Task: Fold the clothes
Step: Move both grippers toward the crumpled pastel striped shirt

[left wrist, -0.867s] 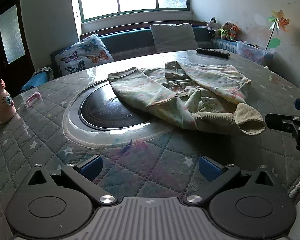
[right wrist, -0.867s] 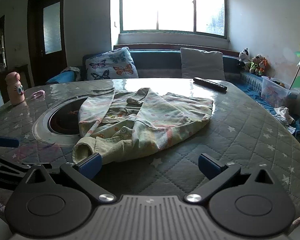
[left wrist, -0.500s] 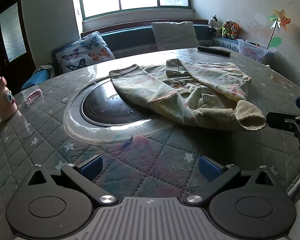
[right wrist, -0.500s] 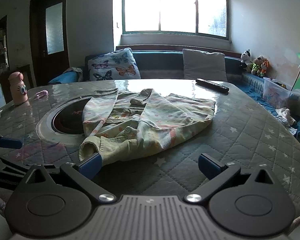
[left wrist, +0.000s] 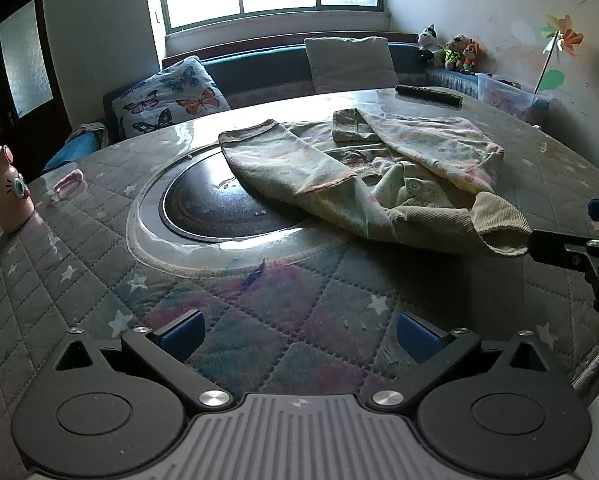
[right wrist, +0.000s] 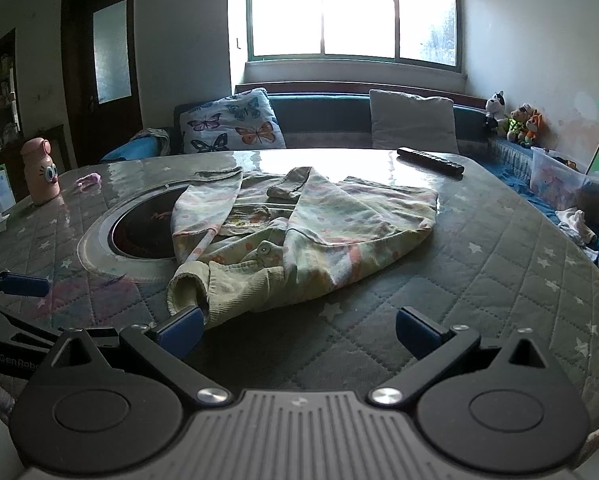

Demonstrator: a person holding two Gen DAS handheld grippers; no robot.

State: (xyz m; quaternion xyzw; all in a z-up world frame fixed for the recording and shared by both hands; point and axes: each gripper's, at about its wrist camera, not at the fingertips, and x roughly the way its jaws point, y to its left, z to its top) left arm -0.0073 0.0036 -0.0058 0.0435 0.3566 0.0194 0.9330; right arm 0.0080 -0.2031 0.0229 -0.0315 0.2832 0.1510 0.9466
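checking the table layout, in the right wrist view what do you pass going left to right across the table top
pink bottle → small pink item → round dark inset → crumpled garment → black remote

Both grippers (left wrist: 299, 334) (right wrist: 297, 330) wide open

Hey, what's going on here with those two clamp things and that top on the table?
A person holds a two-finger gripper in each hand and is about to fold clothes. A pale patterned top lies crumpled on the quilted round table, partly over the dark round inset. The left gripper and the right gripper are both open and hold nothing. The right one is nearest the ribbed cuff. No fold has been made yet.
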